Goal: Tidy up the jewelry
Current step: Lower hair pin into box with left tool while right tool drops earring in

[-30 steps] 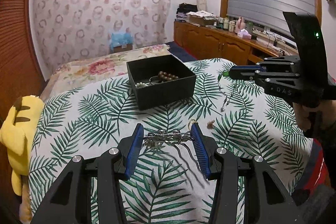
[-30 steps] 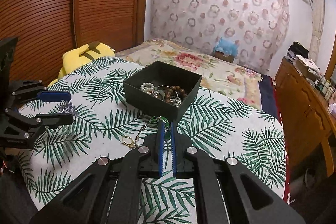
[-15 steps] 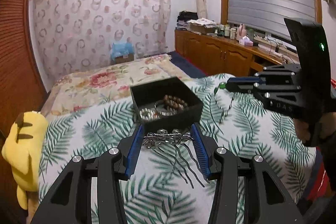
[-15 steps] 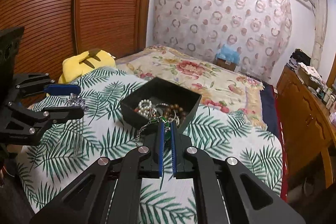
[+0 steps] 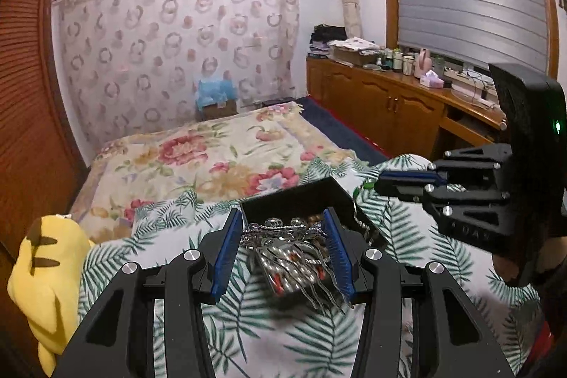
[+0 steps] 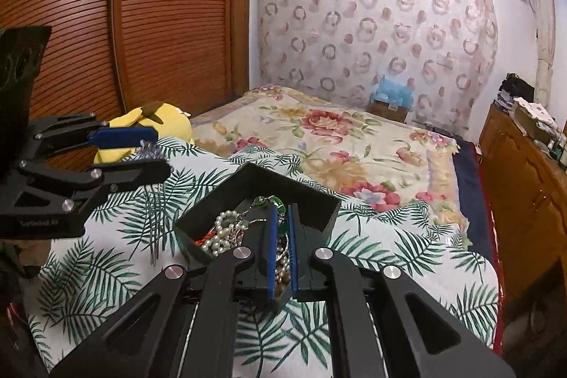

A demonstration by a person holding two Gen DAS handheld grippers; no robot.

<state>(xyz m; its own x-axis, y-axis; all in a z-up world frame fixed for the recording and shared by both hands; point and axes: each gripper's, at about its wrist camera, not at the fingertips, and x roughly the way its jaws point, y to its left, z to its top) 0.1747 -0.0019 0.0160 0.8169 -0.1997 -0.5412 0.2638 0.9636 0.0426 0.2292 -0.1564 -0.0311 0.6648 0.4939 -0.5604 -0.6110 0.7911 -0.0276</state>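
My left tool [image 5: 283,247] carries the hair comb [image 5: 288,257] just before the box [image 6: 262,201], which sits on the bed [image 6: 389,247]. My right tool [image 6: 281,236] holds a chain with a bead [image 6: 267,201] over the box, where pearls [image 6: 226,232] lie. A plush toy [image 5: 46,275] rests at the bed's left edge.

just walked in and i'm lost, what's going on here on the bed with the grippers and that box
A person is tidying jewelry into an open black box on a palm-leaf bedspread. The left gripper holds a silver ornate hair comb just short of the box. The right gripper is shut on a green-beaded chain necklace over the box, which already holds a white pearl strand.
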